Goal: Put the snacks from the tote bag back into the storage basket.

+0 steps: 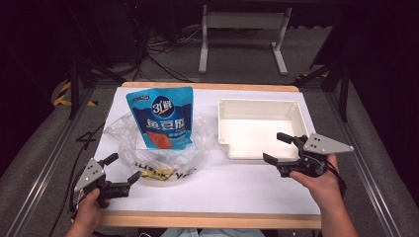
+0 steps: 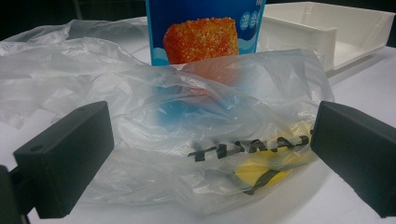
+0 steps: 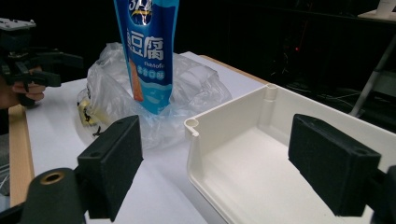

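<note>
Both claws, left claw (image 1: 120,171) and right claw (image 1: 282,147), stood apart and empty near the surface (image 1: 237,185), the blue pouch (image 1: 162,118) apparently upright in the clear bag (image 1: 143,148), white tray (image 1: 225,143) unfilled.

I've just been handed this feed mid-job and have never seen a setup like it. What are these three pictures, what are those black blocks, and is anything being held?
No robot here: a person at a table holds a hand tool with two black jaws in each hand. The high view looks down on the table, with the left tool at its left and the right tool at its right. The other two pictures come from cameras riding on the tools; the black blocks at their edges are that tool's own jaws.

On the white table lies a crumpled clear plastic bag with a blue snack pouch standing in it. Beside it sits an empty white tray.

Nothing is held. Both tools are open: the left faces the bag, the right is at the tray's near corner.
</note>
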Tool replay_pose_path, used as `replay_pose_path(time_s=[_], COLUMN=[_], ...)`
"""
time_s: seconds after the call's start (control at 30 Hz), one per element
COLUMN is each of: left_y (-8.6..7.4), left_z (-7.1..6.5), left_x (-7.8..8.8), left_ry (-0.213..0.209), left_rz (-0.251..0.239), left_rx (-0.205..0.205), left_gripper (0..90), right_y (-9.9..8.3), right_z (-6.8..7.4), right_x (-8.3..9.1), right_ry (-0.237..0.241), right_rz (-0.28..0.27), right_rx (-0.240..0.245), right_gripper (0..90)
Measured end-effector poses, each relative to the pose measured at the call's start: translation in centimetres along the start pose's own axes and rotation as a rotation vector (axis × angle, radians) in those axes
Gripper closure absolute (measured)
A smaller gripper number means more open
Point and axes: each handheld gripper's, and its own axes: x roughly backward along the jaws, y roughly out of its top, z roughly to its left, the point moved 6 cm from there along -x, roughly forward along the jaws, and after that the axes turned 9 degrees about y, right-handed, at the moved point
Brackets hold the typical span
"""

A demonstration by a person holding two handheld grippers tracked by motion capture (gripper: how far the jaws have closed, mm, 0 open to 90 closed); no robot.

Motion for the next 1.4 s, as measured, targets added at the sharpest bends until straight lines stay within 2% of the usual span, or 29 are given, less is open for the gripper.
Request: replay_pose_path(time_s=[0.23,0.33,0.5,0.8,1.0,1.33,1.4], left_y=[0.0,0.0,0.0,0.0,0.0,0.1,0.1], left_z=[0.0,0.0,0.0,-0.1,-0.1,-0.1,-0.1], left_x=[0.0,0.0,-0.1,-0.1,-0.1,-0.1,0.0], left_ry=[-0.002,-0.003,-0.003,-0.004,-0.006,-0.009,-0.009], left_rz=[-0.001,0.000,-0.005,-0.004,-0.006,-0.007,-0.008], left_rx=[0.000,-0.001,0.000,0.002,0.003,0.004,0.004], left_gripper=[0.2,0.1,0.2,0.2,0.2,0.2,0.1], right_y=[0.9,0.9,1.3,2.3,3.5,5.8,6.0], right_z=[-0.4,-0.5,-0.8,-1.2,-1.5,-1.0,-0.9], right_x=[-0.2,-0.4,-0.6,-1.9,-3.7,-7.9,-8.2], right_ry=[-0.012,0.028,0.023,0.016,0.037,0.122,0.128], right_rz=[-0.007,0.031,-0.008,-0.020,-0.018,0.004,0.005], right_rx=[-0.038,-0.071,-0.069,-0.048,-0.031,0.011,0.014], right_gripper=[14.7,14.2,13.0,13.0,13.1,12.5,12.5])
